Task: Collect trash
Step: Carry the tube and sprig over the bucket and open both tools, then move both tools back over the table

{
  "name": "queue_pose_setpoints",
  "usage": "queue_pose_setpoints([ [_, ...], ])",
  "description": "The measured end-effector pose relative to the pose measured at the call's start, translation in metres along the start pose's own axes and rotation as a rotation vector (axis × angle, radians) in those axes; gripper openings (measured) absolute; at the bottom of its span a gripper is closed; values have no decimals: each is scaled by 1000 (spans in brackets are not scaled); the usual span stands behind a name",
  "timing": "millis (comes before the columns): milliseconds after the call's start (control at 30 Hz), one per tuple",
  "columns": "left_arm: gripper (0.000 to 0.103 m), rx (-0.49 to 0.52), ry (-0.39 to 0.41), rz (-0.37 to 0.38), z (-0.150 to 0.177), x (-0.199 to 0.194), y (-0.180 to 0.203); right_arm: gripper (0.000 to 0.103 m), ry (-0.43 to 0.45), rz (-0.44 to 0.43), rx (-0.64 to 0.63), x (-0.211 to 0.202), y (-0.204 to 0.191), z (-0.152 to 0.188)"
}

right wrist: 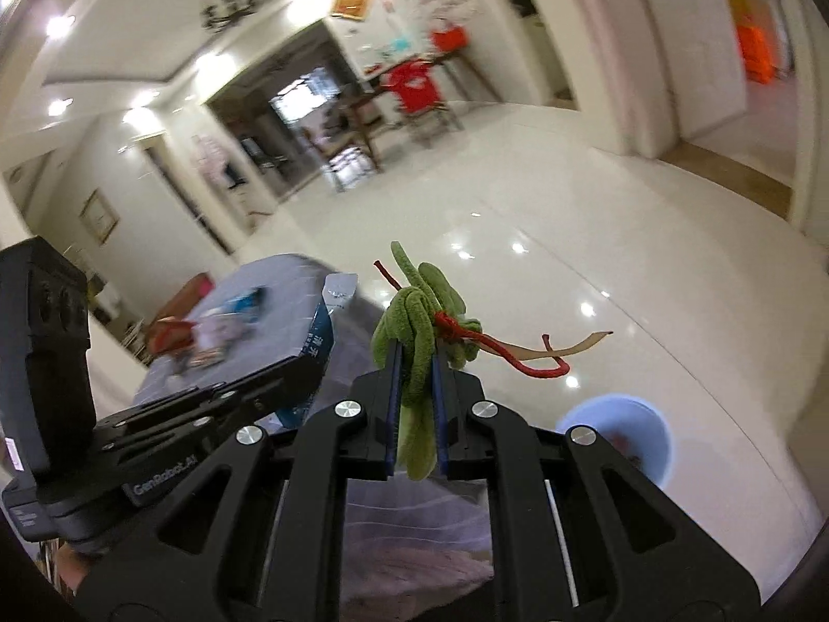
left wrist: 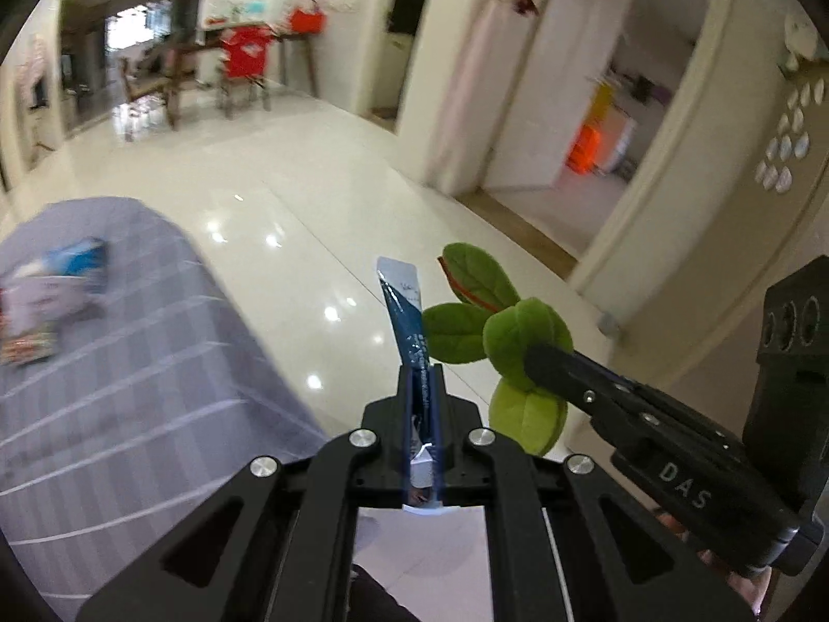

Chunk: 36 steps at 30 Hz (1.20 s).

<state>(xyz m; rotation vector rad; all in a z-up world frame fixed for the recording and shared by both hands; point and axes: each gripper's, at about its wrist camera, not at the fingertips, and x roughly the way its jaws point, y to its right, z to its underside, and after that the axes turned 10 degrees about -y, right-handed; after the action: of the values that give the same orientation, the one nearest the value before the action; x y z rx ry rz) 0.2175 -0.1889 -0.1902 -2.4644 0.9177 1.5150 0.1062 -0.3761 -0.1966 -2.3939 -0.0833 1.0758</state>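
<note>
- Left gripper (left wrist: 422, 378): one; jaws clenched on one blue-and-white sachet (left wrist: 409, 321), which stands nearly upright between them, its top end clear above the tips.
- Right gripper (right wrist: 414, 363): one; jaws clamped on one green plush leaf bundle (right wrist: 414, 321), tied with one red cord (right wrist: 497, 352); one tan strip (right wrist: 570, 344) trails from the knot to the right.
- In the left wrist view the right gripper enters from the right, its bundle just beside the sachet; at least four leaves are visible.
- Tabletop (left wrist: 155, 363): one, covered in grey striped cloth, to the left and below the sachet; several packets (left wrist: 46, 300) lie on it, too blurred to count.
- Bin (right wrist: 622, 430): one pale blue round container on the glossy floor (right wrist: 570, 217), lower right of the bundle, well apart.
- Background: one red garment (right wrist: 414, 83) over a chair, blurred.
</note>
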Motion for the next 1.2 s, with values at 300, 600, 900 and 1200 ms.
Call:
queue_pose_setpoints([
  [300, 6, 17, -177, 26, -7, 100, 31, 64, -63, 78, 188, 38, 96, 4],
  [600, 6, 47, -252, 7, 2, 136, 33, 66, -78, 79, 264, 35, 138, 25],
  [900, 6, 81, -264, 17, -3, 145, 55, 68, -11, 92, 269, 12, 136, 28],
  [1200, 58, 129, -262, 15, -17, 142, 78, 70, 111, 105, 278, -27, 135, 29],
])
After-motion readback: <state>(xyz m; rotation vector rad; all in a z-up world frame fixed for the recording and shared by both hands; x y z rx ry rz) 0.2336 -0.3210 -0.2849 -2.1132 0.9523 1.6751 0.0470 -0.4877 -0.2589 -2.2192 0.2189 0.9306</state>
